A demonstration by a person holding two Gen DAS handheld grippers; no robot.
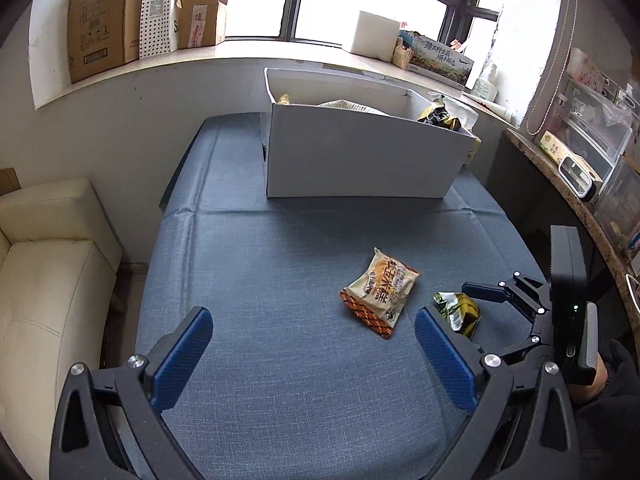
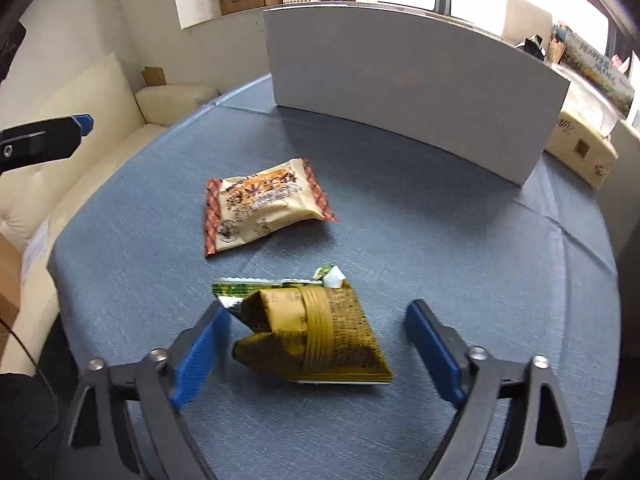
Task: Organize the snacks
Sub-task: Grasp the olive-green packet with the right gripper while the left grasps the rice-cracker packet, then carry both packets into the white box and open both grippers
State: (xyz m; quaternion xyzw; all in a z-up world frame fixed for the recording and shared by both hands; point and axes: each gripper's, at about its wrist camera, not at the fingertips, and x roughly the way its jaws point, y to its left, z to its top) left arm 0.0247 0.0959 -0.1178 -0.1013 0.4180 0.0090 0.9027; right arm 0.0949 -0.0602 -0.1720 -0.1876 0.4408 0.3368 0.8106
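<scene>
A gold and green snack packet lies on the blue tablecloth between the open fingers of my right gripper; its left corner is at the left pad. It also shows in the left wrist view. A cream and orange snack packet lies flat farther out, also seen in the left wrist view. My left gripper is open and empty above the table, left of both packets. The white box at the back holds several snacks.
A cream sofa stands left of the table. A tissue box sits right of the white box. Cardboard boxes line the window sill. A counter with containers runs along the right.
</scene>
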